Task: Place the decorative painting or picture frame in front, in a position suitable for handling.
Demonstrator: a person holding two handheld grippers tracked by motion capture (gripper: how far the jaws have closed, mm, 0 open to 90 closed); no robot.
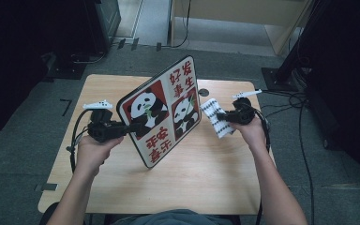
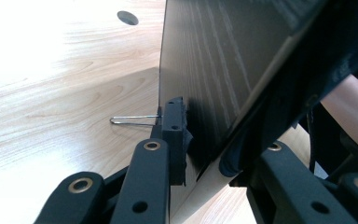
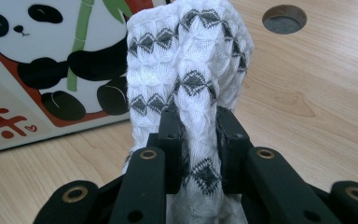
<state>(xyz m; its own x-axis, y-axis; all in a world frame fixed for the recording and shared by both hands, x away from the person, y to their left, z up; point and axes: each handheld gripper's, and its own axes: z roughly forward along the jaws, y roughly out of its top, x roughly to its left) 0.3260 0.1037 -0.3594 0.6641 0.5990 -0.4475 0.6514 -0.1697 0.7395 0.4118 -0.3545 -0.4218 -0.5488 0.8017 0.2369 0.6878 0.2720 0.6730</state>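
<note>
A square panda board (image 1: 161, 110) with red characters stands tilted on one corner over the wooden table (image 1: 206, 178). My left gripper (image 1: 133, 126) is shut on its left edge. In the left gripper view the jaws (image 2: 205, 144) clamp the board's dark back (image 2: 205, 56). My right gripper (image 1: 221, 116) hovers just right of the board, shut on a white cloth (image 1: 212, 108) with black diamond stripes. In the right gripper view the cloth (image 3: 191, 56) rises bunched between the jaws (image 3: 198, 140), with the panda board (image 3: 42, 56) close behind on the left.
A round cable hole (image 1: 203, 92) sits near the table's far edge. A thin wire loop (image 2: 133, 120) pokes out beside the board's edge. Cables (image 1: 304, 136) trail over the grey floor at the right, and dark furniture stands at the back left.
</note>
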